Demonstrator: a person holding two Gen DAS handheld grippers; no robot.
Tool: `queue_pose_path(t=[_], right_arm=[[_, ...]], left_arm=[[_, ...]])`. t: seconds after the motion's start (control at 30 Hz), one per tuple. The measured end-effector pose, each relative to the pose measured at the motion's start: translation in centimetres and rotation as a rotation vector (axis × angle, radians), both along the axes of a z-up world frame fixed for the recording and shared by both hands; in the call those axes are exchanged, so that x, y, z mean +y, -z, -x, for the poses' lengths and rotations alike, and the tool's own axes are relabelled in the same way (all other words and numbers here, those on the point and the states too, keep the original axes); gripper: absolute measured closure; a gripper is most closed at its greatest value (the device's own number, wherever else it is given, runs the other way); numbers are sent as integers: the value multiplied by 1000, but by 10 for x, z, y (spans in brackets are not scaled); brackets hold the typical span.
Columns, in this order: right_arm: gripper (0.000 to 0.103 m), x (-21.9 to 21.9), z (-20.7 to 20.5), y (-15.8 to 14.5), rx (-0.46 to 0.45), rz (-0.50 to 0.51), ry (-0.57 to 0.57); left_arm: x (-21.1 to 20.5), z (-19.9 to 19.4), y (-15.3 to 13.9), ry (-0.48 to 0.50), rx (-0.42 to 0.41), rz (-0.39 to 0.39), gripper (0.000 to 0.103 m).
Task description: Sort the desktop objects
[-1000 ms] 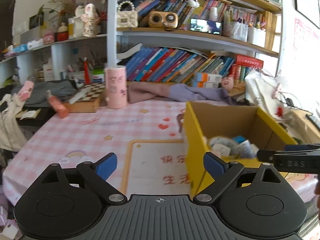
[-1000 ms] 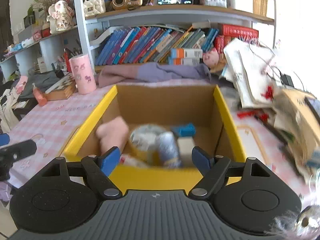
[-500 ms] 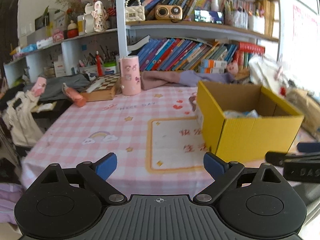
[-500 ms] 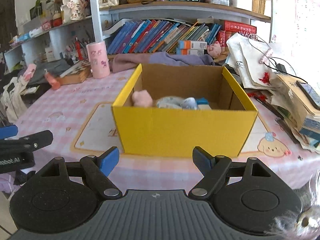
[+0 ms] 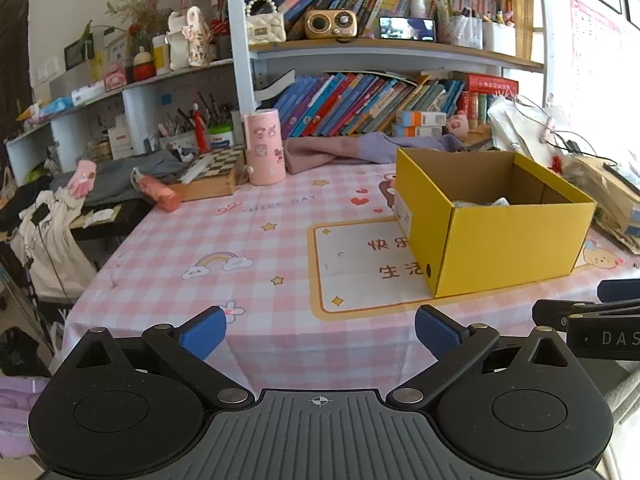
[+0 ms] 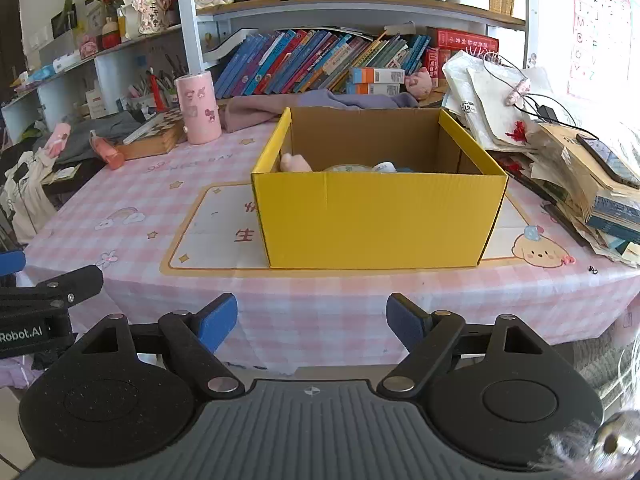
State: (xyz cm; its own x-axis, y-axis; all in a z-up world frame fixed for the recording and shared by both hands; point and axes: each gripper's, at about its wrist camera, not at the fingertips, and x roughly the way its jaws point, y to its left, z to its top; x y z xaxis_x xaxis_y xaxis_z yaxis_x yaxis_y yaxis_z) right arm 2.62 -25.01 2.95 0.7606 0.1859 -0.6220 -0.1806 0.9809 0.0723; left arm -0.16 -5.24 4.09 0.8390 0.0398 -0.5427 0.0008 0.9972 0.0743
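A yellow cardboard box stands on the pink checked tablecloth; it also shows in the left wrist view. Inside it I see a pink plush, a roll of tape and other small items, mostly hidden by the front wall. My left gripper is open and empty, off the table's near edge, left of the box. My right gripper is open and empty, in front of the box and below the table edge.
A pink cylinder cup, a chessboard box and a pink-orange folded umbrella stand at the back left. A purple cloth lies behind the box. Stacked books and papers crowd the right edge. Bookshelves rise behind.
Both grippers have pulled back from over the box toward me, past the table's near edge. Both stay open and empty. The box has not moved.
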Motion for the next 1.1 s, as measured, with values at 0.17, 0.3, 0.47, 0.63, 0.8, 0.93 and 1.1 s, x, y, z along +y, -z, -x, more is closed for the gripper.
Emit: queue_pose_path(t=[0.17, 0.3, 0.47, 0.63, 0.8, 0.93, 1.1], right_arm=[[21, 2, 4, 0, -2, 2, 1], [21, 3, 4, 0, -2, 2, 0], [21, 10, 16, 0, 3, 5, 3], [21, 14, 22, 1, 12, 4, 9], [20, 20, 25, 3, 22, 15, -7], [20, 23, 30, 5, 29, 24, -12], [20, 22, 34, 7, 39, 15, 6]], left_arm=[[7, 3, 0, 7, 4, 9, 0], [11, 6, 0, 22, 2, 13, 0], [18, 10, 2, 23, 9, 25, 0], [22, 13, 4, 37, 24, 30, 0], [27, 15, 7, 49, 46, 46, 0], [27, 17, 9, 56, 58, 46, 0], [27, 20, 11, 66, 73, 42, 0]])
